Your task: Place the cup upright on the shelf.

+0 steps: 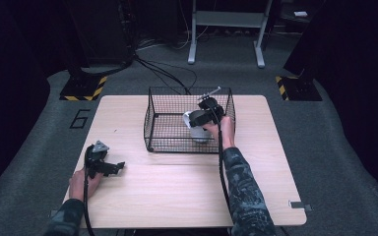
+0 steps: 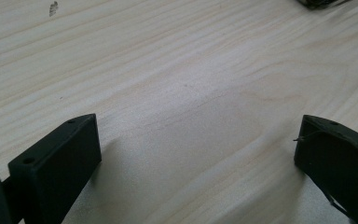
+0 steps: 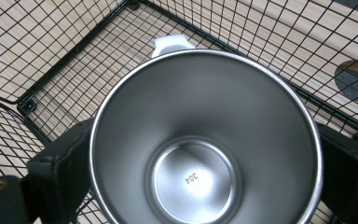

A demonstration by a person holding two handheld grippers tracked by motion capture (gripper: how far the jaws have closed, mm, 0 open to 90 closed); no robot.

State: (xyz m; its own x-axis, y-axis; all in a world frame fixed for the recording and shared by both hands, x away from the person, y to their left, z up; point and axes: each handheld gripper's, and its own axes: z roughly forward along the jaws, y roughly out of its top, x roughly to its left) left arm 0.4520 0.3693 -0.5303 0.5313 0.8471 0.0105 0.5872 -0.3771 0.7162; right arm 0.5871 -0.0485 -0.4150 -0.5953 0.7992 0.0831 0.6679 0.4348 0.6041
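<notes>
Your right gripper [image 3: 205,154] is clamped on the steel cup [image 3: 205,140] inside the basket [image 1: 152,118]; left gripper [image 2: 198,154] idles with jaws apart. Next: lift it clear of the rim.

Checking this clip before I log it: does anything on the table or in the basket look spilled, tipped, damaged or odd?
Nothing stands out. The steel cup sits between the right gripper's jaws inside the wire basket, its inside clean and empty. The left gripper rests open on the bare table.
</notes>
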